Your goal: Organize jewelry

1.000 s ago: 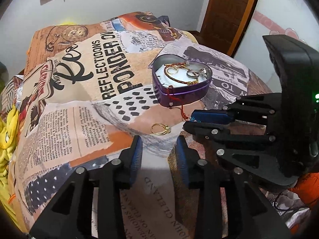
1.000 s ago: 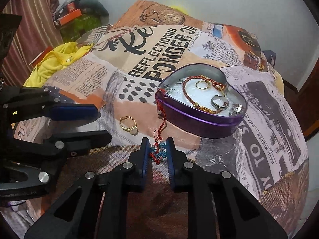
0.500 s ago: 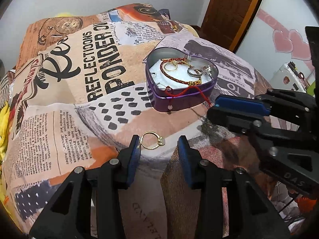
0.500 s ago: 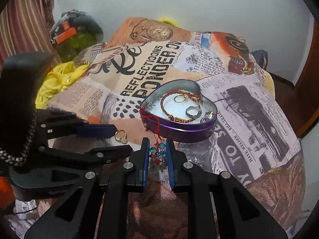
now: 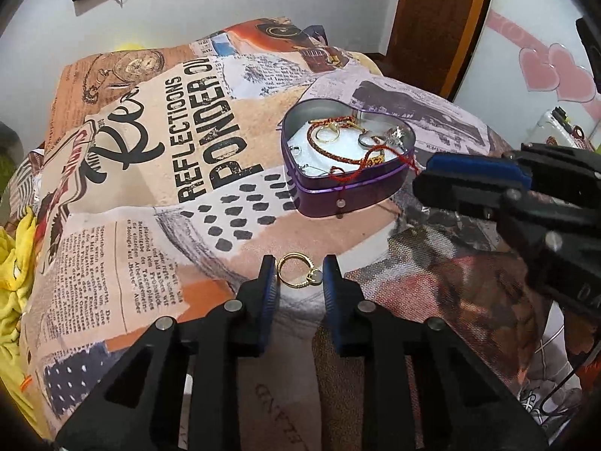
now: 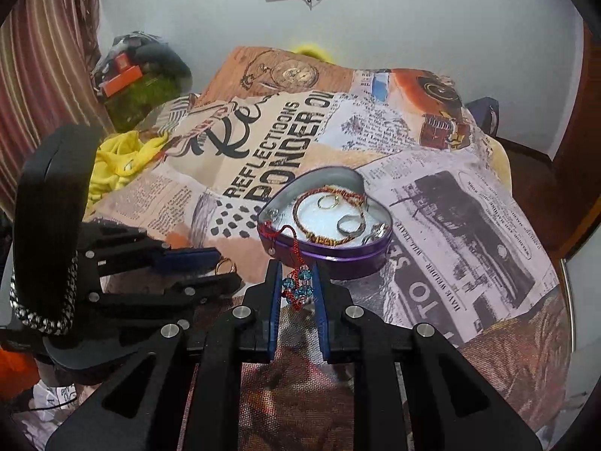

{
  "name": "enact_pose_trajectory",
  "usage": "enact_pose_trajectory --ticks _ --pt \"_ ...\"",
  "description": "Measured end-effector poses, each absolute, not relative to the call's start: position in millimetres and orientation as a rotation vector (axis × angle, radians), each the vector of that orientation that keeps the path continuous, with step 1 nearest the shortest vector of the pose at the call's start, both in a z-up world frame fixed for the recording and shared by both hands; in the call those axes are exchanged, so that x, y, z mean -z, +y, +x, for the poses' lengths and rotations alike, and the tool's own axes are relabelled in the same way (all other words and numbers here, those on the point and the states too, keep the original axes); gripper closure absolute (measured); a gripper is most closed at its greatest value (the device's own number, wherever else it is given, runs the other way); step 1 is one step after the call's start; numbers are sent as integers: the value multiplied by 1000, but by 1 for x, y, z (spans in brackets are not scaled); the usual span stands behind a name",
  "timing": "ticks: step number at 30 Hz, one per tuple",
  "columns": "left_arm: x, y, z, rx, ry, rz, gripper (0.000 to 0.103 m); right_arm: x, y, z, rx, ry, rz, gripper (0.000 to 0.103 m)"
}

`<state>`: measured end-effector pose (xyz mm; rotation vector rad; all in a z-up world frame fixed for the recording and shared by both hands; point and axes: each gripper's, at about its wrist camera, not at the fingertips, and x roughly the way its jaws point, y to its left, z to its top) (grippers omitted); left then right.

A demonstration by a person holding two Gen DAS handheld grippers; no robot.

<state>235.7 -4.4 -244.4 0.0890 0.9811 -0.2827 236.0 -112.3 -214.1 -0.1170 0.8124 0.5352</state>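
Currently the left gripper (image 5: 298, 276) fingers straddle the gold ring (image 5: 299, 275), apart, while the right gripper (image 6: 298, 285) fingers clamp the red cord's beads (image 6: 298, 287) to lift them into the heart tin (image 6: 360, 259).

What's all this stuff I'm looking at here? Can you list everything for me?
Heart tin: one, purple, open, on the bedspread.
Gold ring: one, on the bedspread, between the left gripper's fingers, not yet clamped.
Red cord: one, with blue beads, trailing over the tin's rim to the right gripper.
Braided bracelet: one, red and gold, inside the tin.
Rings in the tin: at least two, one gold, one silver.
Bedspread: one, newspaper print, covering the bed.
Yellow cloth: one, at the bed's edge.
Door: one, brown wood.
Left hand-held gripper: black, blue pads, open.
Right hand-held gripper: black, blue pads, closed on the beads.
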Motion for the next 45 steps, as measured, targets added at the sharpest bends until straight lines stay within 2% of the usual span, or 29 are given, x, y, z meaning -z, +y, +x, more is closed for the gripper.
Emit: enact_pose_trajectory --ticks 6,7,8,9,15,21,24,25,26,39,42,45 --pt "224 1 234 272 932 62 79 200 -118 240 -526 775 -95 88" --pt "220 2 233 272 922 58 82 198 -118 240 -524 768 -92 88" --pt "216 2 233 275 913 54 98 195 -119 241 -522 760 -88 88" --pt "212 2 234 279 913 53 99 193 -120 242 -519 754 -87 89" --pt "197 1 236 284 872 53 99 184 -124 246 -508 727 -77 88" --pt "205 2 233 282 900 90 97 184 -128 248 -502 725 -67 88" --pt "217 6 235 284 954 86 81 186 -130 250 -502 730 -66 88" --pt "221 7 235 281 967 84 71 187 -129 250 -502 733 -65 88" --pt "225 8 236 279 974 82 67 188 -129 251 -502 735 -65 88" --pt "251 -6 247 322 1031 96 68 187 -131 264 -485 727 -42 88" --pt "252 -3 248 308 1024 103 81 185 -132 267 -482 723 -35 88" --pt "252 1 248 315 1021 83 83 181 -132 269 -486 712 -27 88"
